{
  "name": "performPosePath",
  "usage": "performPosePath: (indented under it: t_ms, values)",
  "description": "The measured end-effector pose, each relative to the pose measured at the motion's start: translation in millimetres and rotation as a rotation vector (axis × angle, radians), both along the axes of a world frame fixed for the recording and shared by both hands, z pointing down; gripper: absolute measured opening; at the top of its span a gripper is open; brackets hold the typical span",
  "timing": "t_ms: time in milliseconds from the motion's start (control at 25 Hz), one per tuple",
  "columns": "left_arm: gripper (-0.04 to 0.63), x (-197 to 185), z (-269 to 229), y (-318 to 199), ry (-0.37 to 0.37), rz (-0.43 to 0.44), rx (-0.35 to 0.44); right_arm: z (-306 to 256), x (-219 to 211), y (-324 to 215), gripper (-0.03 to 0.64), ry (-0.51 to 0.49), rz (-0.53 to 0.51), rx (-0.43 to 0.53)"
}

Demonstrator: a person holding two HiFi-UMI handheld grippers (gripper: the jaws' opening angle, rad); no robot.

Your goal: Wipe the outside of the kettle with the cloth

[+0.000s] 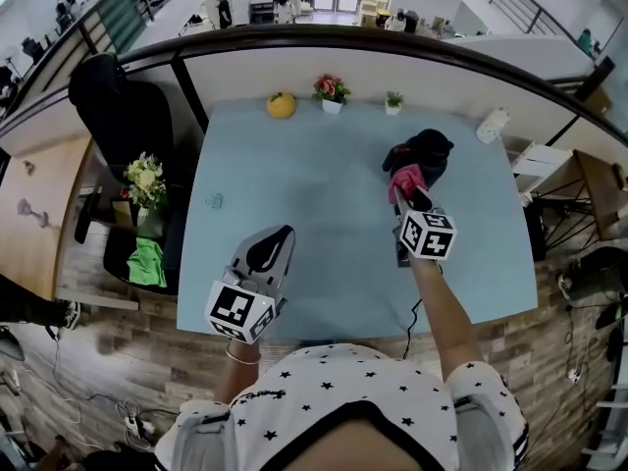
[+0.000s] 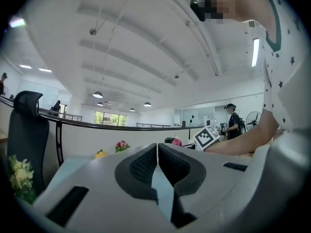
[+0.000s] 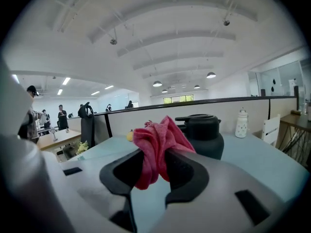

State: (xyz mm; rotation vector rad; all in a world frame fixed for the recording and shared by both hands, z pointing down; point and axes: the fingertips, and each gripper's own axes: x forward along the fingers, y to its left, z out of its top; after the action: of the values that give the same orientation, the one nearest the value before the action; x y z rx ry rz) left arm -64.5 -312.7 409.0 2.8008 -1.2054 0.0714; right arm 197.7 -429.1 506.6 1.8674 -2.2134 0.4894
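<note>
A black kettle (image 1: 424, 155) stands on the light blue table (image 1: 314, 204), right of centre; in the right gripper view the kettle (image 3: 205, 136) is just ahead and slightly right of the jaws. My right gripper (image 1: 406, 190) is shut on a pink cloth (image 1: 405, 180), which bunches up between the jaws as the cloth (image 3: 155, 147) in the right gripper view, close to the kettle's near side. My left gripper (image 1: 267, 253) hovers near the table's front edge, shut on nothing; its jaws meet in the left gripper view (image 2: 157, 166).
A yellow round object (image 1: 281, 105), a flower pot (image 1: 332, 92) and a small plant (image 1: 393, 101) line the table's far edge. A white bottle (image 1: 492, 125) stands at the far right. A black office chair (image 1: 123, 116) and a flower bunch (image 1: 145, 177) are left of the table.
</note>
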Motion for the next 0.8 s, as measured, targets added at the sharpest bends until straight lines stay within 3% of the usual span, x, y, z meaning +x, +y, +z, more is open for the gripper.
performPosePath:
  t_ms: [400, 800]
  values:
    - [0.032, -2.4, 0.9, -20.4, -0.029, -0.005, 0.011, 30.1, 25.6, -38.1, 0.127, 0.048, 0.073, -0.075]
    - [0.032, 19.6, -1.1, -23.2, -0.028, -0.084, 0.002, 29.2, 22.1, -54.9, 0.126, -0.017, -0.022, -0.096]
